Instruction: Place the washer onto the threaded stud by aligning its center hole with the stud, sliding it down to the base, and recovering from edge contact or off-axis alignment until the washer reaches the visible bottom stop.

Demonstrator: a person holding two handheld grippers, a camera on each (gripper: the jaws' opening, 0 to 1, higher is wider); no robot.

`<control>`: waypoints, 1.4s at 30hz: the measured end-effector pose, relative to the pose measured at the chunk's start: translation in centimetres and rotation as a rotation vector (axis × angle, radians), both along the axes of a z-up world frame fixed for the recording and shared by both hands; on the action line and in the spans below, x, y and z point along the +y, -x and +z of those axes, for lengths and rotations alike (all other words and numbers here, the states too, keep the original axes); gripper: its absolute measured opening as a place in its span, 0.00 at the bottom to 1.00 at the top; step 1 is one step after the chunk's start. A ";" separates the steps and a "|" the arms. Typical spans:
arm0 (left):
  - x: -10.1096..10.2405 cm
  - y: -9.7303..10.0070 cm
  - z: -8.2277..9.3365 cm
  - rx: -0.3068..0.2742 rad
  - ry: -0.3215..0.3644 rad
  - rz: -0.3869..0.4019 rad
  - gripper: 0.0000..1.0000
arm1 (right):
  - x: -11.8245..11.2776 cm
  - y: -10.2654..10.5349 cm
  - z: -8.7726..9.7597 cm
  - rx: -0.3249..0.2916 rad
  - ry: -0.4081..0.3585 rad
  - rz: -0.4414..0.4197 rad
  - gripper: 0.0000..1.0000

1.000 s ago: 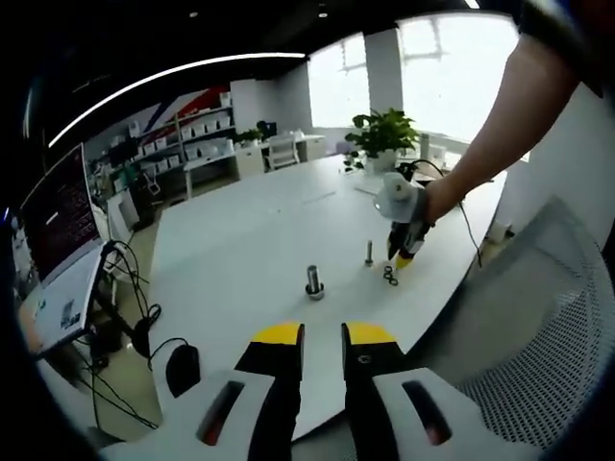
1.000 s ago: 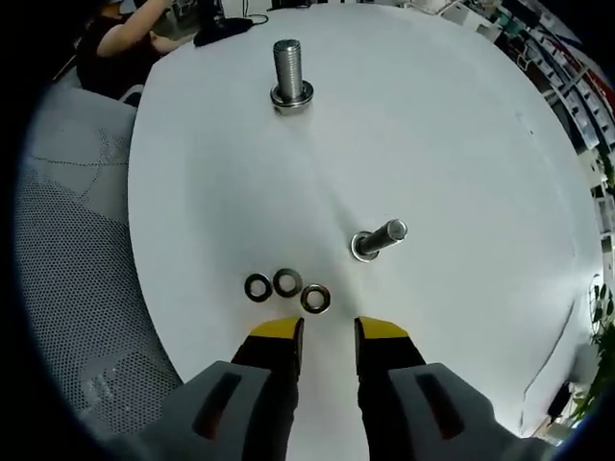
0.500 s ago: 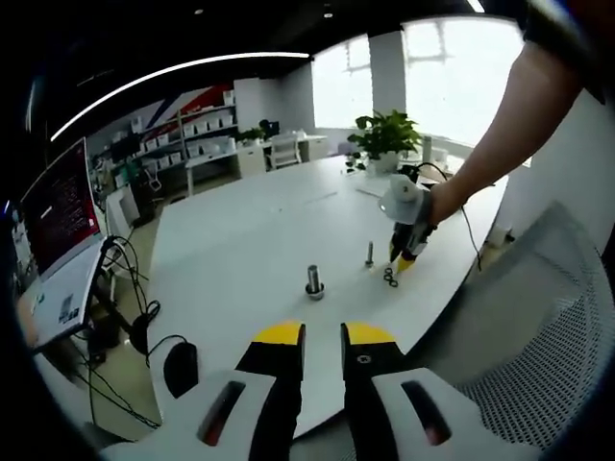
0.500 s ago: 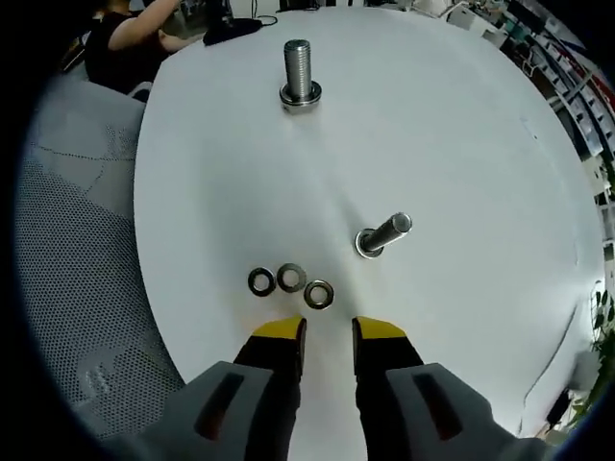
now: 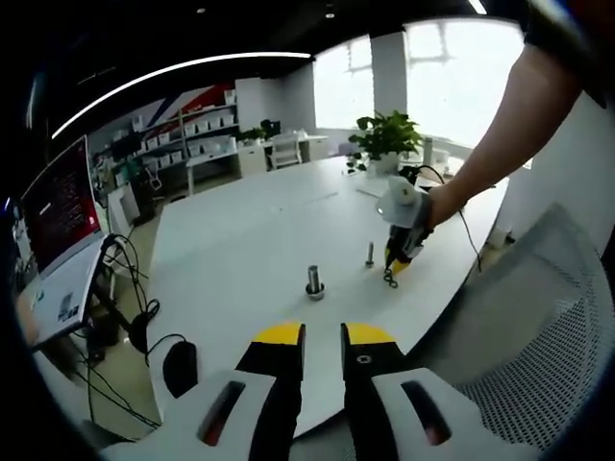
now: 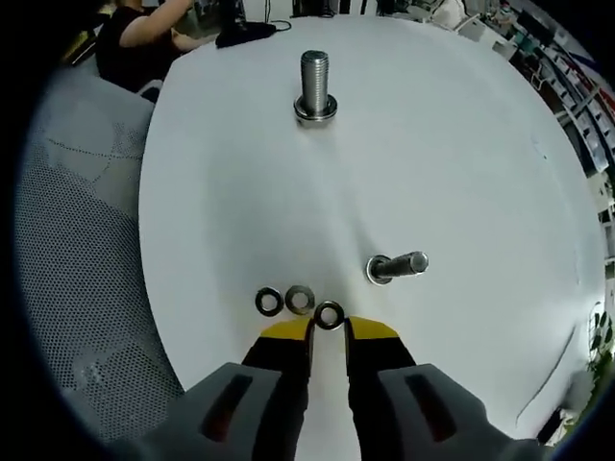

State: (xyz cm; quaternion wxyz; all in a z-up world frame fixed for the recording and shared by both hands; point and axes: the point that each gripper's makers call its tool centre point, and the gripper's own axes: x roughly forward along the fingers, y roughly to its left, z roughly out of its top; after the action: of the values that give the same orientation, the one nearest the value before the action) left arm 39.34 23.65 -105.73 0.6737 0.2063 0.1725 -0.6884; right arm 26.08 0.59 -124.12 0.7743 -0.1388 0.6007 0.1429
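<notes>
Three metal washers lie in a row on the white table (image 6: 461, 144): the left washer (image 6: 269, 302), the middle washer (image 6: 300, 299) and the right washer (image 6: 330, 314). My right gripper (image 6: 329, 330) is low over the table, its yellow tips on either side of the right washer's near edge, still open with a narrow gap. A thick threaded stud (image 6: 315, 86) stands upright farther off, and a thin stud (image 6: 394, 266) stands to the right. In the left gripper view, my left gripper (image 5: 323, 336) hovers open and holds nothing, facing the thick stud (image 5: 314, 281), the thin stud (image 5: 369, 254) and the right gripper (image 5: 399, 254).
A grey mesh chair (image 6: 77, 288) stands along the table's rounded edge. A person (image 6: 144, 38) sits at the far side beside dark cables. A monitor (image 5: 58, 206), headphones (image 5: 144, 331) and a mouse (image 5: 181, 369) are at the left; a potted plant (image 5: 384, 134) is at the far end.
My right gripper has moved forward to the right washer and its jaws have narrowed around it. The left gripper has stayed where it was.
</notes>
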 end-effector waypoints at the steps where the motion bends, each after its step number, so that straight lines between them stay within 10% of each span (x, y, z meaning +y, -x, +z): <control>1: 0.0 0.0 0.0 0.000 0.000 0.000 0.13 | 0.4 -0.1 0.2 0.004 0.001 0.006 0.16; 42: 0.4 -0.1 0.1 0.020 -0.005 0.005 0.12 | 0.4 -0.6 -0.1 0.077 0.005 0.054 0.18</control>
State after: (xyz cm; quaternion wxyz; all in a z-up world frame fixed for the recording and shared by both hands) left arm 39.42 24.02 -105.62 0.6730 0.2006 0.1818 -0.6882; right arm 26.72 1.04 -124.20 0.7460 -0.1513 0.6266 0.1672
